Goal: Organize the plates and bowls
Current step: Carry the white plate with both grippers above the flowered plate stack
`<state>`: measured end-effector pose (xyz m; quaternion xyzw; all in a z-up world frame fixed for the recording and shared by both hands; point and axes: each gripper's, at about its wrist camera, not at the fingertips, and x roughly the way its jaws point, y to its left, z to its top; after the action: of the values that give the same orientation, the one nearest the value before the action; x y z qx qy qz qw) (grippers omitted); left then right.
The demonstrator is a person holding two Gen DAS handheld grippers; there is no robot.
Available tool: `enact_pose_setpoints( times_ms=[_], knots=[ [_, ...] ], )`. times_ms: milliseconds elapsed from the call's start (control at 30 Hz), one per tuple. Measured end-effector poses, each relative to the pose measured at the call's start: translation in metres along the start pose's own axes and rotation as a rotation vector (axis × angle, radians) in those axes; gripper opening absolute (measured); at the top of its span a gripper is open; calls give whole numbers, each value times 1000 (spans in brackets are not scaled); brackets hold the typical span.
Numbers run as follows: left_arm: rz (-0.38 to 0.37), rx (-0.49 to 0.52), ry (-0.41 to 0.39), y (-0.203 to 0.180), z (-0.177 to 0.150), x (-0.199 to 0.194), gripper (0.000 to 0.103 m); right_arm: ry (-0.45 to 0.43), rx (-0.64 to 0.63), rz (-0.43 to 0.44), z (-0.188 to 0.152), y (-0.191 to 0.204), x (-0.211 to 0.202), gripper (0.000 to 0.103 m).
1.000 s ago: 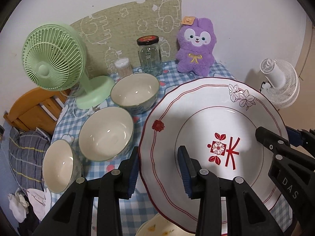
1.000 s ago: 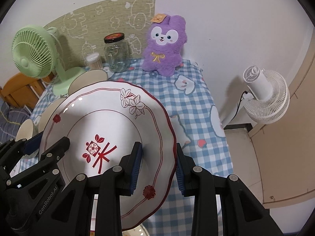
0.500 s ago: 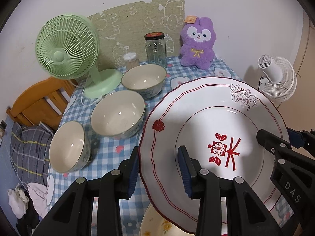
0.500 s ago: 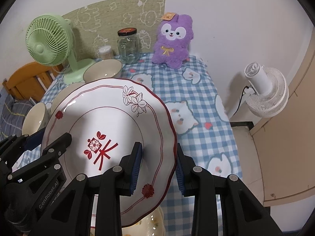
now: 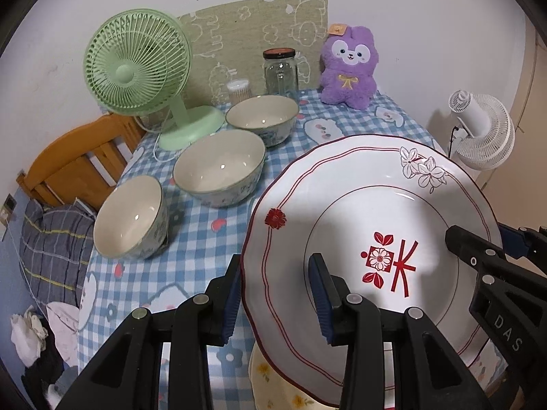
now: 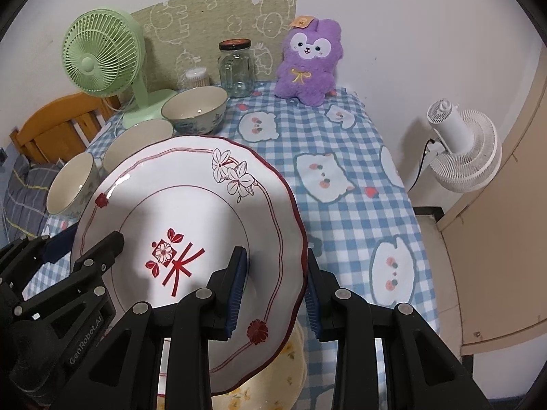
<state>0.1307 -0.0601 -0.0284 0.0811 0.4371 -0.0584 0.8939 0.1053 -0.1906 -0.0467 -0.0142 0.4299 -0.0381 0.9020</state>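
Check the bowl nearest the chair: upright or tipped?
Tipped. The bowl leans on its side, mouth facing the camera, unlike the two upright bowls behind it.

I get even, fairly bright indoor light from above; soft grey shadows of the gripper fingers fall across the white plate (image 5: 372, 239); small glints sit in the bowls (image 5: 218, 167) and on the glass jar (image 6: 236, 70); focus is sharp throughout; fisheye bending curves the wall, and black vignette fills the corners.
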Motion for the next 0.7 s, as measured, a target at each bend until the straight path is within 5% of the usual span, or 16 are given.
enact_pose_setpoints(
  times_ms=[700],
  knots=[
    [-5,-2,51,0,-50,12,38,46,7,18,-58,11,14,35]
  ],
)
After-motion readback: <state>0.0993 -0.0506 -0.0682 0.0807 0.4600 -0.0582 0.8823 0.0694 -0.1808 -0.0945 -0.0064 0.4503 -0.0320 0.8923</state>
